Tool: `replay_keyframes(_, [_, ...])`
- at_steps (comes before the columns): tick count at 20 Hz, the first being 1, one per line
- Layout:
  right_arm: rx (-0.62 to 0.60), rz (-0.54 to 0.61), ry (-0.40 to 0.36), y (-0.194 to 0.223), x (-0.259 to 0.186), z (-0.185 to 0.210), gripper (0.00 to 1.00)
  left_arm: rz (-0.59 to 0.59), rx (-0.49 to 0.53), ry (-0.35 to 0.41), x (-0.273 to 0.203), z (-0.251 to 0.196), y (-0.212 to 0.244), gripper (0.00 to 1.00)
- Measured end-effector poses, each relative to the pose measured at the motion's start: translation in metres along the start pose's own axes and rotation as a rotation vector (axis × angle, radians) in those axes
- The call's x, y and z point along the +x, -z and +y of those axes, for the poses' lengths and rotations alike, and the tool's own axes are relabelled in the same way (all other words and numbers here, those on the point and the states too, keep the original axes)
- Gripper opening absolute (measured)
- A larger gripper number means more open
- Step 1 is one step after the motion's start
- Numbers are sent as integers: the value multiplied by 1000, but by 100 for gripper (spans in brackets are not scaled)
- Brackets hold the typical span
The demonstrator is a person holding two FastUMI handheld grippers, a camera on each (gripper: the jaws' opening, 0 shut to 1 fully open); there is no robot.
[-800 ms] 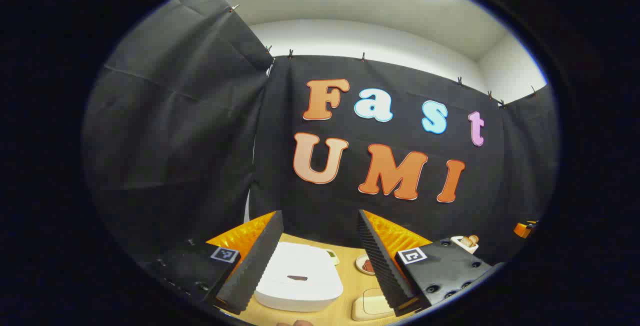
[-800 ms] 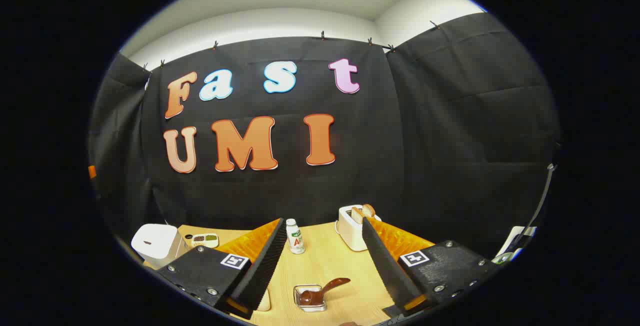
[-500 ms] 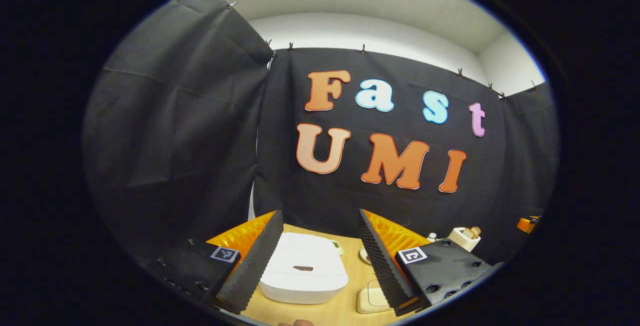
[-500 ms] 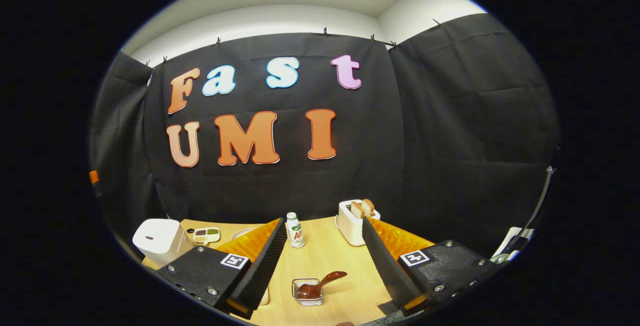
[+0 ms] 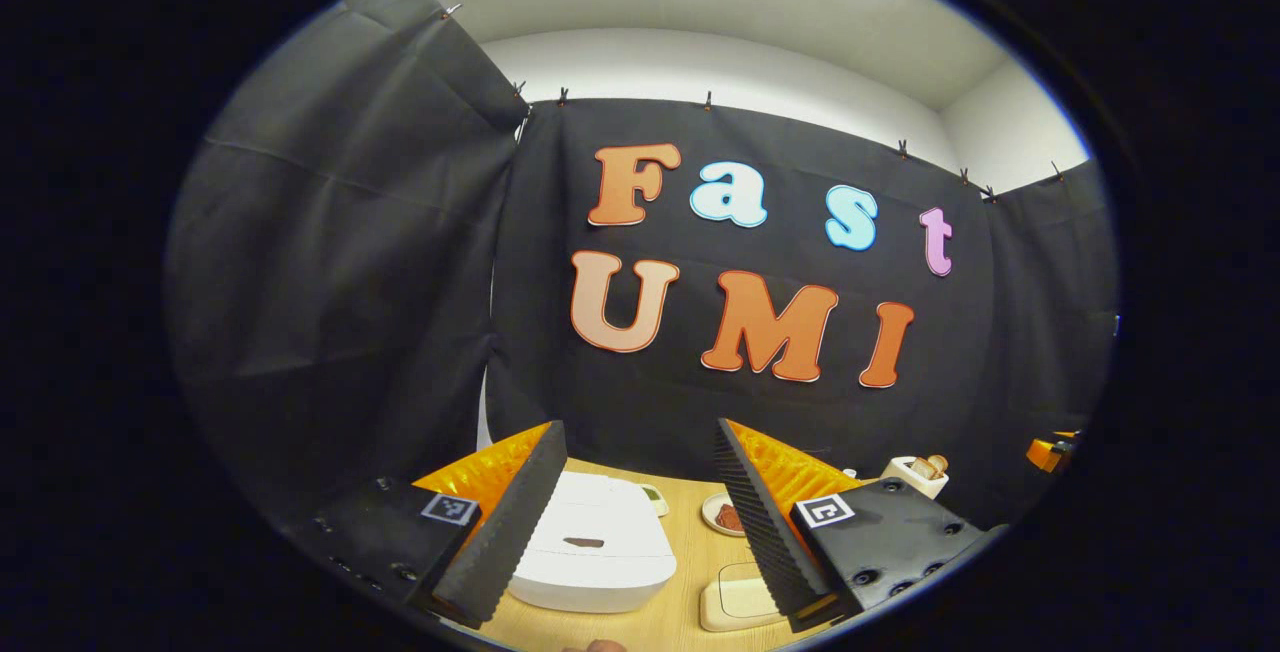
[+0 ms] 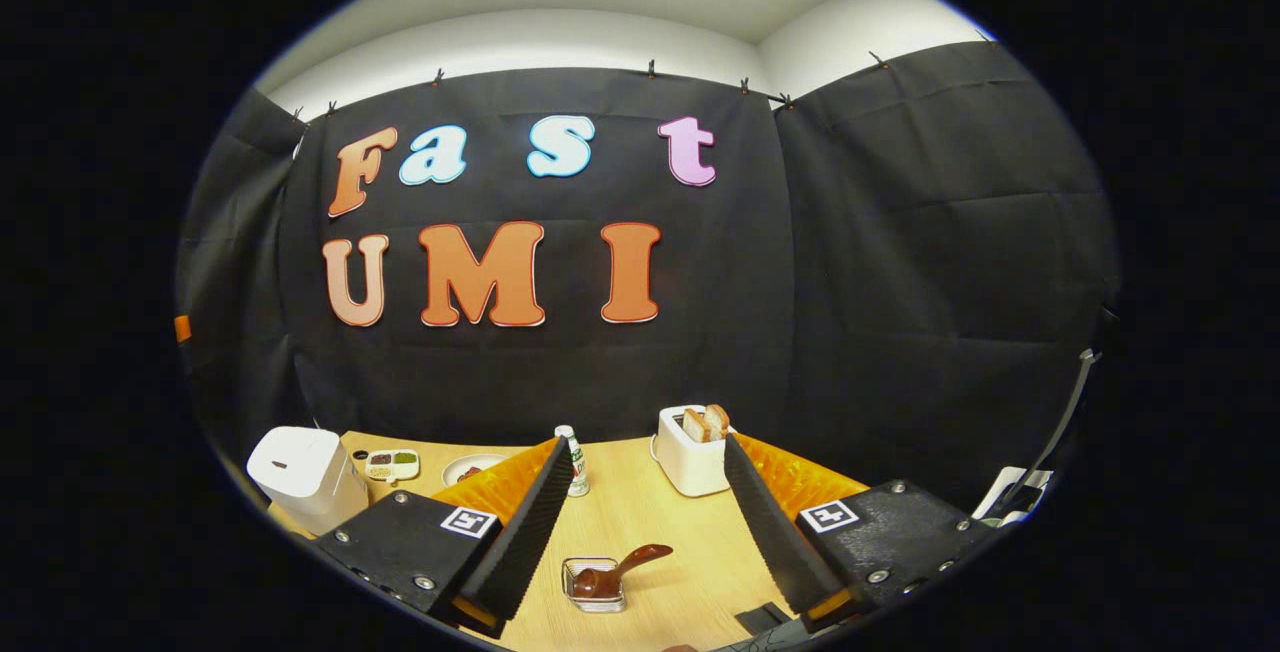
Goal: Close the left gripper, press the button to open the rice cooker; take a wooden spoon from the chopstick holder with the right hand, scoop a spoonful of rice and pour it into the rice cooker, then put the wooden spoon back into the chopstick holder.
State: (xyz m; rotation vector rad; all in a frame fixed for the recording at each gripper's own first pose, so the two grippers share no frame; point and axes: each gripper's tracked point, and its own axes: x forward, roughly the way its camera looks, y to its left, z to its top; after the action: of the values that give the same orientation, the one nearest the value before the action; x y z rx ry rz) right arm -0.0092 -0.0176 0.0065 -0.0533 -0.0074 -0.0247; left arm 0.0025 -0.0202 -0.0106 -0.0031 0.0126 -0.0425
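**Both hand-held grippers spread above the surface, rice cooker lid down**

In the left gripper view, the left hand-held gripper (image 5: 637,522) has its two fingers spread apart and holds nothing. Between them sits one white rice cooker (image 5: 592,557) with the lid down, on the wooden surface (image 5: 690,622). To its right are one small plate (image 5: 722,514) and one pale flat tray (image 5: 735,602), partly hidden by the right finger. Farther right stands one white toaster (image 5: 912,473).

In the right gripper view, the rice cooker (image 6: 305,477) is at far left. Then come one small sauce dish (image 6: 391,464), one plate (image 6: 468,468) and one bottle (image 6: 573,458). The right hand-held gripper (image 6: 645,522) is also spread and empty. Between its fingers stands one clear holder (image 6: 592,587) with one wooden spoon (image 6: 620,570) leaning in it. The toaster (image 6: 690,452) holds two bread slices.
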Motion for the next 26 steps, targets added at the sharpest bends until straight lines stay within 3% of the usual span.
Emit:
replay_keyframes(18, [-9,35,-47,19,16,27,95,110,45,1,46,16,32,97])
replay_keyframes(21, [-11,48,-51,24,16,27,95,115,61,-2,51,18,36,68])
replay_keyframes(22, [-13,53,-53,25,16,28,95,110,68,-11,51,23,35,66])
replay_keyframes(23, [-15,57,-55,27,15,28,95,104,73,-26,50,26,33,46])
replay_keyframes(25, [-22,56,-59,26,13,30,95,79,72,-47,56,32,33,19])
replay_keyframes(26, [-25,54,-59,25,12,30,95,72,65,-39,57,31,30,18])
